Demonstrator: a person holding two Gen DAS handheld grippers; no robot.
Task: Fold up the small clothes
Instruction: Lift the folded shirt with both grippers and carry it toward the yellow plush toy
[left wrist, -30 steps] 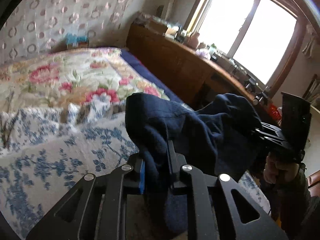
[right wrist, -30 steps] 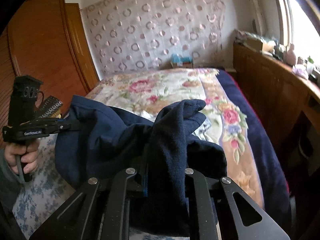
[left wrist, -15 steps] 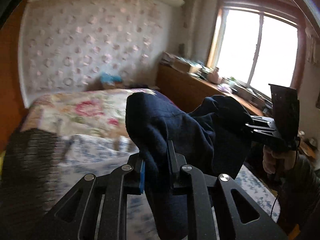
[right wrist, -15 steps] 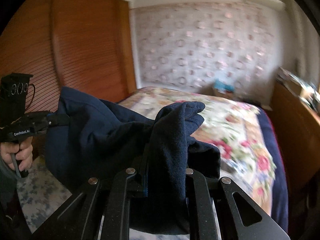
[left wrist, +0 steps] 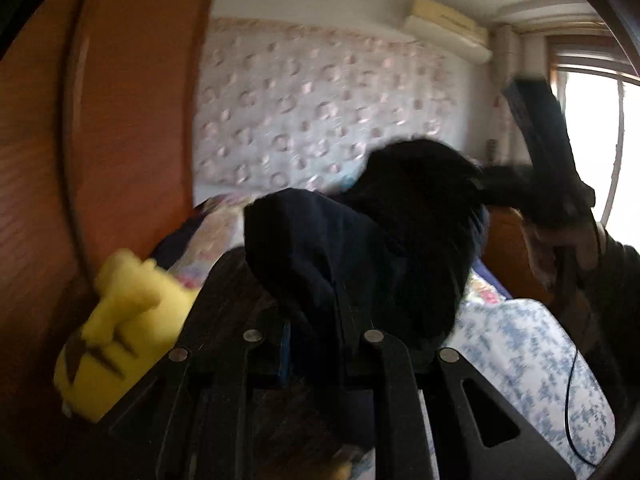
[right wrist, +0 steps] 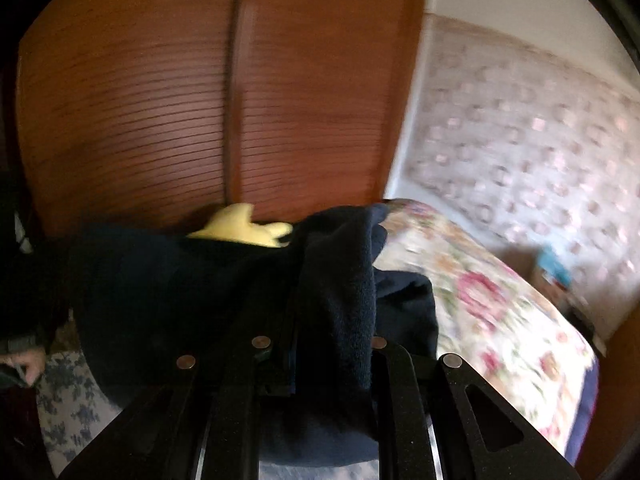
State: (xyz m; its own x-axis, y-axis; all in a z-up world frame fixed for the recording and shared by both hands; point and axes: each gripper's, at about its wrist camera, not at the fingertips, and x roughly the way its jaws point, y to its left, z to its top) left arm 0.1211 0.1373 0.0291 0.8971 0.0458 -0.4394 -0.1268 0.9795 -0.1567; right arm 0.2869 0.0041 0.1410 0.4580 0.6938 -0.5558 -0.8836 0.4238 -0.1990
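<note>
The garment [left wrist: 360, 248] is held up in the air between both grippers, well off the bed [right wrist: 500, 320]; a bunched edge is pinched in the left gripper [left wrist: 316, 344], whose jaws are narrowed right down on cloth; same story with the right gripper [right wrist: 320, 356], clamped on a thick fold. The cloth's long axis is strung roughly from one gripper to the other, sagging in the middle, so neither one is really nearer; what the next move probably turns on is that the bed is down below and ahead of both jaws. Plenty can't be made out: everything's motion-blurred; the lower hem is hidden behind the gripper bodies; what kind of garment it is can't be told; a yellow toy [left wrist: 116, 336] is seen half-covered by the wardrobe [right wrist: 200, 100].
</note>
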